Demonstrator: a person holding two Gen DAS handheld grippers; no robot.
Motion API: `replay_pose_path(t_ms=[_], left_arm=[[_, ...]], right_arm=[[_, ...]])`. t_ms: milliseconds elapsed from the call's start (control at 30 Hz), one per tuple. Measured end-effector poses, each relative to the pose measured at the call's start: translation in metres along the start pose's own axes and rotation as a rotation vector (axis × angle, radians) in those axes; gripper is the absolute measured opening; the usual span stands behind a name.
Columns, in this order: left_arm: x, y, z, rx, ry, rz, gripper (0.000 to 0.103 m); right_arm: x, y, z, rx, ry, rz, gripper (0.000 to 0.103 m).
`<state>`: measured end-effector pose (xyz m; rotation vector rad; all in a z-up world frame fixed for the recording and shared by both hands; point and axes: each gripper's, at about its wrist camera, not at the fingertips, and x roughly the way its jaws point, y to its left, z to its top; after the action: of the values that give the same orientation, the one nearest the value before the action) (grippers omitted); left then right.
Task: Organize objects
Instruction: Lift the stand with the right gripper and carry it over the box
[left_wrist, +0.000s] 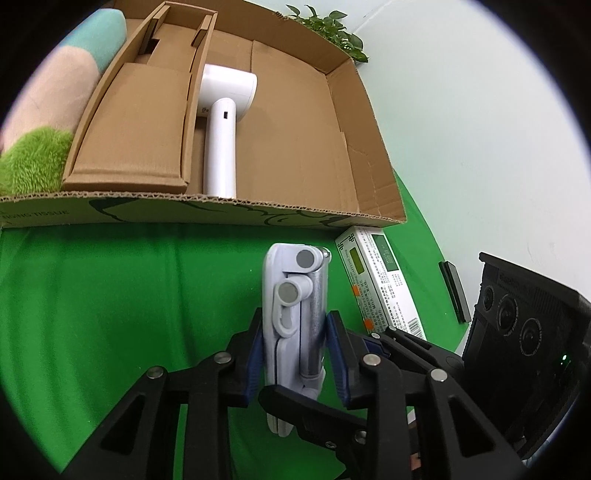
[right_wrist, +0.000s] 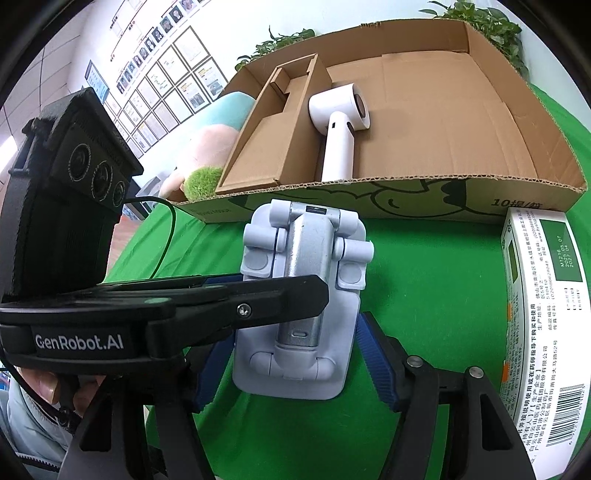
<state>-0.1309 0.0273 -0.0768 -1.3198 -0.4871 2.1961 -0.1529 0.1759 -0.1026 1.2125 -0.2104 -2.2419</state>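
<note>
A pale lilac folding phone stand (left_wrist: 291, 314) with a metal arm is gripped edge-on between my left gripper's (left_wrist: 295, 347) blue pads; it also shows in the right wrist view (right_wrist: 303, 295). My right gripper (right_wrist: 295, 354) is open, its fingers (right_wrist: 376, 354) either side of the stand without touching. The left gripper's finger (right_wrist: 221, 302) crosses the stand there. A white hair dryer (left_wrist: 221, 125) lies inside the open cardboard box (left_wrist: 369, 155), also in the right wrist view (right_wrist: 340, 122). A white and green medicine box (left_wrist: 376, 284) lies on the green cloth, at the right in the right wrist view (right_wrist: 539, 314).
A smaller cardboard insert tray (left_wrist: 133, 118) sits in the box's left side. A plush toy (left_wrist: 55, 103) lies left of the box. A small black bar (left_wrist: 454, 291) lies near the cloth's right edge. Green plants (left_wrist: 328, 26) stand behind the box.
</note>
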Motion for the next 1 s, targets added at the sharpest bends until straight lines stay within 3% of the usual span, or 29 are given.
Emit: replay_pose_path(t_ms=[1000], left_arm=[[-0.015, -0.043, 0.052, 0.115, -0.075, -0.009, 0.027]], right_arm=[[-0.028, -0.002, 0.053, -0.022, -0.137, -0.020, 0.063]])
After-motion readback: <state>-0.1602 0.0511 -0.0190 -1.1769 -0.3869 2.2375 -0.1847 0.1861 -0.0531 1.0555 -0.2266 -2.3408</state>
